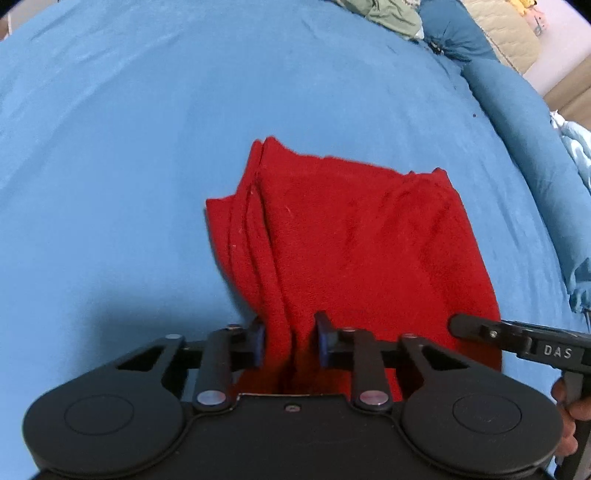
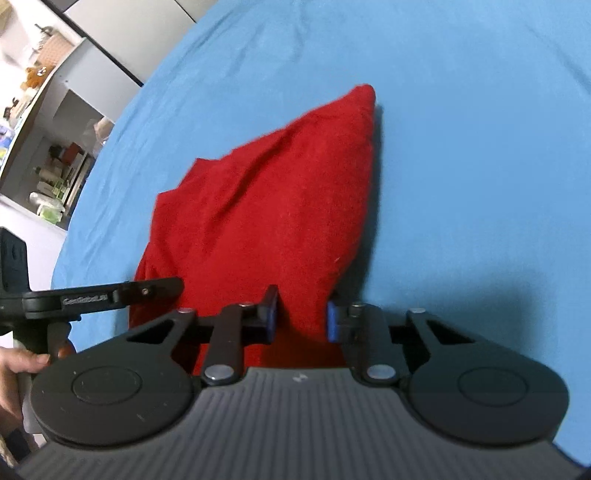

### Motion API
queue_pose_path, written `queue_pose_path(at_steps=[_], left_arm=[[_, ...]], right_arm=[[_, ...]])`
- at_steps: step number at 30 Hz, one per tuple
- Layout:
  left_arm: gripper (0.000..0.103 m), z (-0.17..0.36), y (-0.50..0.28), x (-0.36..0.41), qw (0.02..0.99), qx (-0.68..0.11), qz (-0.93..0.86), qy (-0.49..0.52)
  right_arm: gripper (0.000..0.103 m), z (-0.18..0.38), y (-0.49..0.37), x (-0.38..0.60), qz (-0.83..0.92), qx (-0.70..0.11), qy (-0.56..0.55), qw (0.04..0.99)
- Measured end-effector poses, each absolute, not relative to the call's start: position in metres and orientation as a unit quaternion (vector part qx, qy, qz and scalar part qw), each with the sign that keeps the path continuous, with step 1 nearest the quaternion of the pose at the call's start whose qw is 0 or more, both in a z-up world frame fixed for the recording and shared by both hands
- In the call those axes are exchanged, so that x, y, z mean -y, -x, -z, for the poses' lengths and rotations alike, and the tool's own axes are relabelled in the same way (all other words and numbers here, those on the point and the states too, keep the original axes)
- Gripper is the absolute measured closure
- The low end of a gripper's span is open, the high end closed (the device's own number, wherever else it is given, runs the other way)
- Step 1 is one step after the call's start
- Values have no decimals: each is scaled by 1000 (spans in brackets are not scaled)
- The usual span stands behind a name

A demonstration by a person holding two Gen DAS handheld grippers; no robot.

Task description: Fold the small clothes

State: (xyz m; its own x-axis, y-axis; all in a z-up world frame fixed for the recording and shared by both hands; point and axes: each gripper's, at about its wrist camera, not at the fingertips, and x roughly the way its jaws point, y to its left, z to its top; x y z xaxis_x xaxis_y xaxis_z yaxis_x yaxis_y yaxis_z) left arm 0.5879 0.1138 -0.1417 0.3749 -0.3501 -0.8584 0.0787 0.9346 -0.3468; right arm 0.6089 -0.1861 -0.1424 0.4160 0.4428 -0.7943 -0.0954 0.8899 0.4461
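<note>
A red fleece garment [image 1: 354, 236] lies partly folded on the blue bed sheet [image 1: 129, 147]. My left gripper [image 1: 290, 341] is shut on its near left edge, with bunched layers between the blue pads. In the right wrist view the same red garment [image 2: 273, 206] rises in a peak from my right gripper [image 2: 301, 319], which is shut on its near right corner. Each gripper shows in the other's view: the right one [image 1: 517, 338] at the garment's right edge, the left one [image 2: 103, 295] at its left edge.
Green and beige clothes [image 1: 391, 14] and a bunched blue duvet [image 1: 517, 110] lie at the far right of the bed. Shelves with small items [image 2: 55, 166] stand beyond the bed's left edge. The sheet [image 2: 480, 147] stretches wide around the garment.
</note>
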Motion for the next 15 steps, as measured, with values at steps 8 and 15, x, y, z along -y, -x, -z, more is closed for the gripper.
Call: queue_pose_path(at_steps=[8,15], left_arm=[[80,79,-536,-90,840,-503,171,114],[79,45,-446,-53,836,-503,187,114]], right_arm=[[67,77,-563,196,-202,-469,-160,845],[67,39,-472,255,-190,-478,-213,831]])
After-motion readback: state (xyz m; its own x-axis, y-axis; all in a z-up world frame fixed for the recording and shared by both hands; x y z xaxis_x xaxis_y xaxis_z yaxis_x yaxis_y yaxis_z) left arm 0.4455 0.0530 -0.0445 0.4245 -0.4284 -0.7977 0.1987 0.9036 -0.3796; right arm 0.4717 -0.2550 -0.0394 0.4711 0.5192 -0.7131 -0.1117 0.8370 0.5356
